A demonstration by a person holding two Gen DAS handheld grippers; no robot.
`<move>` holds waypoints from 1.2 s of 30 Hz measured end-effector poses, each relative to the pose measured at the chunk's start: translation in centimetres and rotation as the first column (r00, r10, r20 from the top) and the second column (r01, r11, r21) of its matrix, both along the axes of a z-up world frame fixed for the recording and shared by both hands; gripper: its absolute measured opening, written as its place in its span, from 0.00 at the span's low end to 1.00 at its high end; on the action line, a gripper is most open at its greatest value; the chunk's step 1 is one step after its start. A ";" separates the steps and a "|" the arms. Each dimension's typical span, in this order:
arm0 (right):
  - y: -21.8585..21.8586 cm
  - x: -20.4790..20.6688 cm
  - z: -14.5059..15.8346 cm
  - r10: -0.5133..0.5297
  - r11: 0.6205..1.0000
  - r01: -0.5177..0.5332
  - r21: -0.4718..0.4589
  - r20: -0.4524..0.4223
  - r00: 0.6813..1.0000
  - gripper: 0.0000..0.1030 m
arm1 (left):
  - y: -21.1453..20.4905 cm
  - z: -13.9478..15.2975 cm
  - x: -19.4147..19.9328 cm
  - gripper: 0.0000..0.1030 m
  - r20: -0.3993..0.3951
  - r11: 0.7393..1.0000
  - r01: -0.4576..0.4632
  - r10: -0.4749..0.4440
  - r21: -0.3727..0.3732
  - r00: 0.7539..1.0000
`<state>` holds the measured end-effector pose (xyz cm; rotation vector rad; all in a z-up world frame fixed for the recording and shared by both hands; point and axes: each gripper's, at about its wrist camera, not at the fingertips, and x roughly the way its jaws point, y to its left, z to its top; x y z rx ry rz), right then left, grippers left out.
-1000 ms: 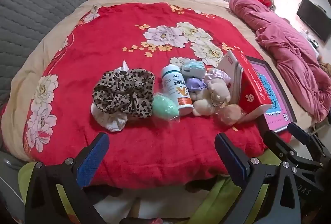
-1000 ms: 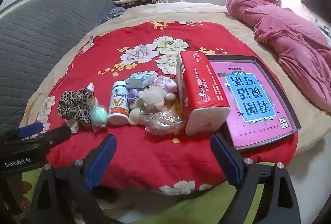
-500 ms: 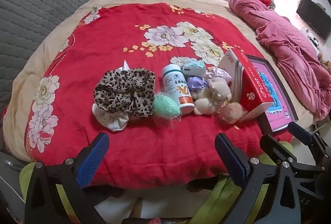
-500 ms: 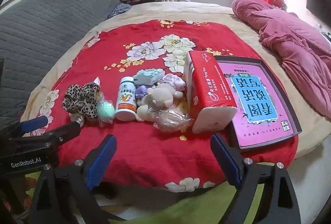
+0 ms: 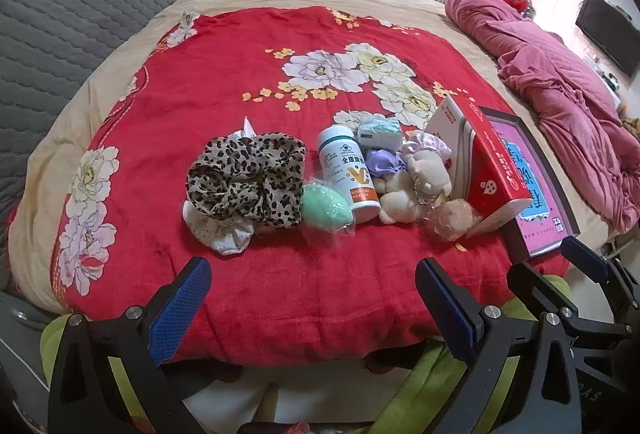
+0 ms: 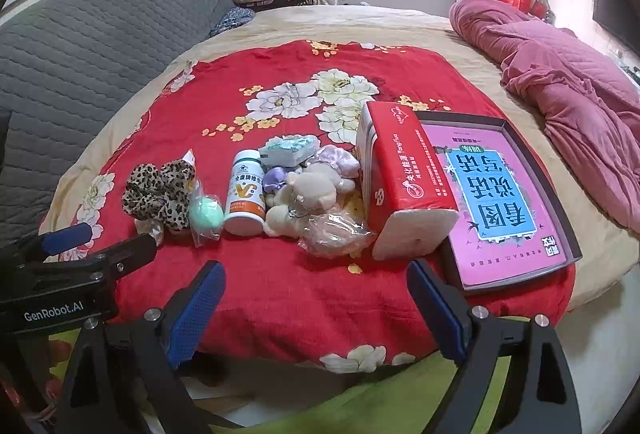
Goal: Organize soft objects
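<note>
A row of things lies on the red flowered blanket: a leopard-print scrunchie, a green sponge in clear wrap, a white vitamin bottle, a cream plush toy, purple and lilac scrunchies, a wrapped beige puff and a red tissue pack. My left gripper and right gripper are open and empty, near the bed's front edge.
A dark tray with a pink book lies right of the tissue pack. A crumpled pink quilt fills the right side. A grey quilted sofa back stands on the left. The left gripper also shows in the right wrist view.
Both grippers have pulled back and risen slightly, so the objects look a little smaller and farther. Nothing on the blanket has moved.
</note>
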<state>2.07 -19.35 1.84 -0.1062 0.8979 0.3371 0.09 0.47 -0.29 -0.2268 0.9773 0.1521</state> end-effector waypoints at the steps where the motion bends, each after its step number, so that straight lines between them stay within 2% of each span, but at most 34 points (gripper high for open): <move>1: 0.0 0.0 0.0 0.000 1.000 0.000 -0.001 0.003 1.000 0.89 | -0.1 0.0 0.0 0.99 0.001 1.000 0.002 -0.002 0.001 1.000; 36: -0.2 0.1 0.5 -0.020 1.000 0.020 -0.013 0.005 1.000 0.89 | -0.6 0.1 -0.2 0.99 0.004 1.000 0.005 -0.005 0.008 1.000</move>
